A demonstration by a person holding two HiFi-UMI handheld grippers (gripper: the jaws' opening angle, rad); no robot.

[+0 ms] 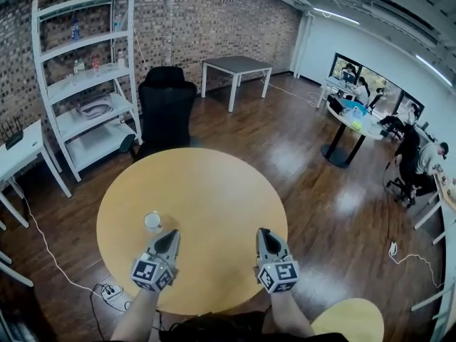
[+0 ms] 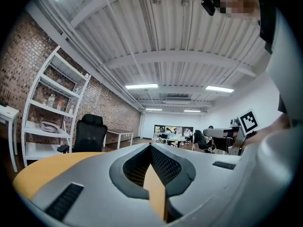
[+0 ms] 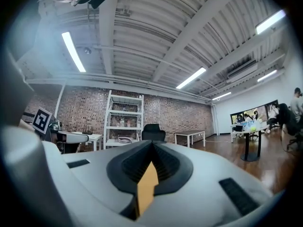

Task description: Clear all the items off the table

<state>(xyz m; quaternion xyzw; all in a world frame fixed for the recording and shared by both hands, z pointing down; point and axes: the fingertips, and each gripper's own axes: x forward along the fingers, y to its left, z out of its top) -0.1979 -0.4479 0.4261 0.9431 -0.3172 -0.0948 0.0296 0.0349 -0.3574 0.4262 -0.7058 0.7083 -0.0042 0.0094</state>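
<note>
Standing alone on the near left part of the round surface [image 1: 214,184], the small white cup [image 1: 153,221] sat just beyond and to the left of the left claw [image 1: 170,236], whose jaws were fully together on nothing. The right claw [image 1: 263,234], well off to the right, was likewise closed and empty. The cup looked light and thin-walled, probably easy to tip or crush, so the best hold seemed to be across its side wall below the rim, squeezed gently.
</note>
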